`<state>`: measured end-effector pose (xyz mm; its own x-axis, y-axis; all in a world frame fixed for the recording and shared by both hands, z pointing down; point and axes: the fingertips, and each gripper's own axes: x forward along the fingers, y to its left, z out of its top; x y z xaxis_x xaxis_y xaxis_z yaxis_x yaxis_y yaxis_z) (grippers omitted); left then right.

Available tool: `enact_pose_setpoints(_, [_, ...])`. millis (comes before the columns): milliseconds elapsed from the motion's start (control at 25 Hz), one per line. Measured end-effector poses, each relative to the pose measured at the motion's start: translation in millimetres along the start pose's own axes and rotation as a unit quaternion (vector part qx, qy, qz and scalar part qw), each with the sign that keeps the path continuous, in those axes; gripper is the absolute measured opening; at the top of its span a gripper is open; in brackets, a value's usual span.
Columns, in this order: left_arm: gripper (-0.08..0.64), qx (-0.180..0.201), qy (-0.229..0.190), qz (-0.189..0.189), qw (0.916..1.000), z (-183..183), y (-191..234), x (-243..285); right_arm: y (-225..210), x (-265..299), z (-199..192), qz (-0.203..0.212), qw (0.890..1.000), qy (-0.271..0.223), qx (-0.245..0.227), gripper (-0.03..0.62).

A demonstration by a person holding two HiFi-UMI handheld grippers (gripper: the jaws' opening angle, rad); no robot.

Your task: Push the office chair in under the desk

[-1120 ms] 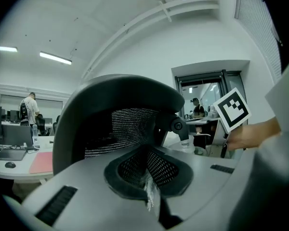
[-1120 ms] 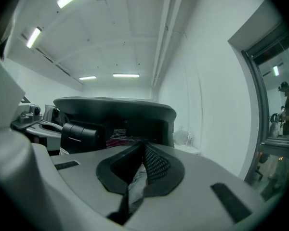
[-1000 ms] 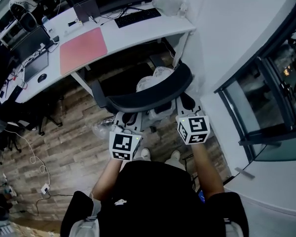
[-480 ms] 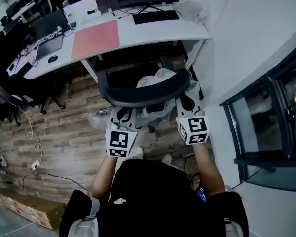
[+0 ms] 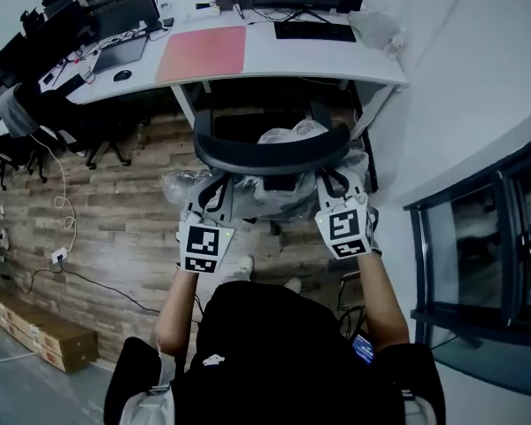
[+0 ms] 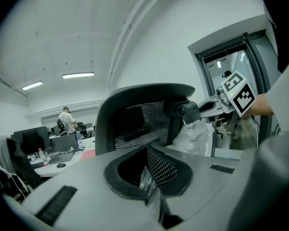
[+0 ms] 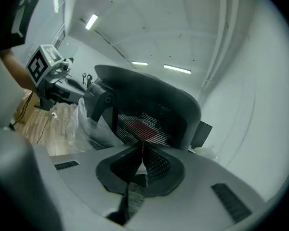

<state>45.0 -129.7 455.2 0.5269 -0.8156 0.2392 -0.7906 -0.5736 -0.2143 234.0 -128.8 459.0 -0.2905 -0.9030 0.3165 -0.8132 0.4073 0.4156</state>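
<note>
We stand behind the office chair, both grippers clenched shut and empty
Left gripper and right gripper sit just behind either end of the backrest, equally near; it runs crosswise, with the desk straight beyond, seat partly under it. The chair sits squarer to the desk than a second ago

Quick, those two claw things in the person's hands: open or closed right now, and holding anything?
Left gripper: closed, jaws together, nothing held, just behind the office chair.
Right gripper: closed, jaws together, nothing held.
</note>
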Motion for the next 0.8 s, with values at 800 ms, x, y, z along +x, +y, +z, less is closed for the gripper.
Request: enact_pose_setpoints(800, [0.236, 0.170, 0.105, 0.004, 0.9797, -42.3, -17.7, 0.3, 22.0, 0.7, -34.5, 0.070, 0.981, 0.052, -0.171, 0.181])
